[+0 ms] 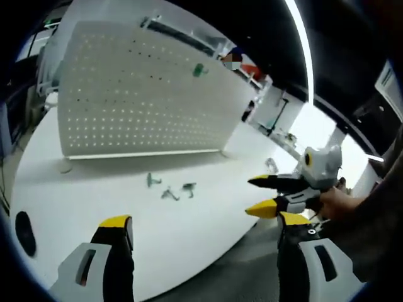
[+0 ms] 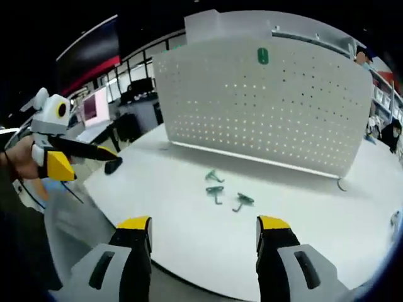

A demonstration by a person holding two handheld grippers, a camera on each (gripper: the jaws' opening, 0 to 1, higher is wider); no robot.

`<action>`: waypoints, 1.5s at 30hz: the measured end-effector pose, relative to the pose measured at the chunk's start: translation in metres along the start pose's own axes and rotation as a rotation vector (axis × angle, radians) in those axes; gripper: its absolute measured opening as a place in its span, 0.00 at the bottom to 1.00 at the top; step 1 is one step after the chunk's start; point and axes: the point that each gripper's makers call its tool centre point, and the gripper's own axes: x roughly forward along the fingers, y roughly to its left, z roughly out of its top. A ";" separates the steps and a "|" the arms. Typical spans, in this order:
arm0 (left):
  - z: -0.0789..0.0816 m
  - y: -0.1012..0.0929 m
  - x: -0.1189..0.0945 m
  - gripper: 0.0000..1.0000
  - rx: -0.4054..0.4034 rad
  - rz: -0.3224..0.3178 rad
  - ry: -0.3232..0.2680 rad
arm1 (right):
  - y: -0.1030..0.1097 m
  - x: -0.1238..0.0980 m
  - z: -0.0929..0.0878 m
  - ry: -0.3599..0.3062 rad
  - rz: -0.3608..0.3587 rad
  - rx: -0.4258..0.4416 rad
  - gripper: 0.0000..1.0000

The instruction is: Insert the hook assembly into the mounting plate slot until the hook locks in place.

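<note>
A white perforated mounting plate (image 1: 145, 94) (image 2: 264, 107) stands upright on the white table. One green hook (image 1: 199, 70) (image 2: 262, 56) hangs near its top. Three green hook assemblies lie loose on the table in front of it: (image 1: 151, 180), (image 1: 169, 194), (image 1: 188, 187), and in the right gripper view (image 2: 214, 176), (image 2: 215, 190), (image 2: 242, 201). My left gripper (image 1: 204, 223) (image 2: 88, 162) is open and holds nothing, off the table's near edge. My right gripper (image 2: 203, 223) (image 1: 249, 197) is open too, held by a hand, short of the hooks.
The round white table (image 1: 75, 189) (image 2: 164, 207) ends in a curved edge close to both grippers. A black oval object (image 1: 25, 229) (image 2: 113, 165) lies near that edge. A small metal hook (image 1: 271, 165) (image 2: 342, 185) lies by the plate's corner. Desks and shelving stand behind.
</note>
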 end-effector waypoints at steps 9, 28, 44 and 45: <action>-0.019 0.009 0.016 0.92 0.055 -0.013 0.068 | 0.001 -0.019 -0.022 0.041 0.002 0.026 0.72; -0.018 0.035 0.099 0.76 0.229 -0.079 0.190 | 0.000 -0.023 -0.034 0.062 0.017 0.087 0.71; -0.017 0.063 0.164 0.51 0.299 -0.067 0.236 | -0.003 -0.016 -0.045 0.116 0.044 0.127 0.70; -0.018 0.064 0.165 0.50 0.302 -0.062 0.240 | -0.004 -0.015 -0.046 0.119 0.043 0.132 0.70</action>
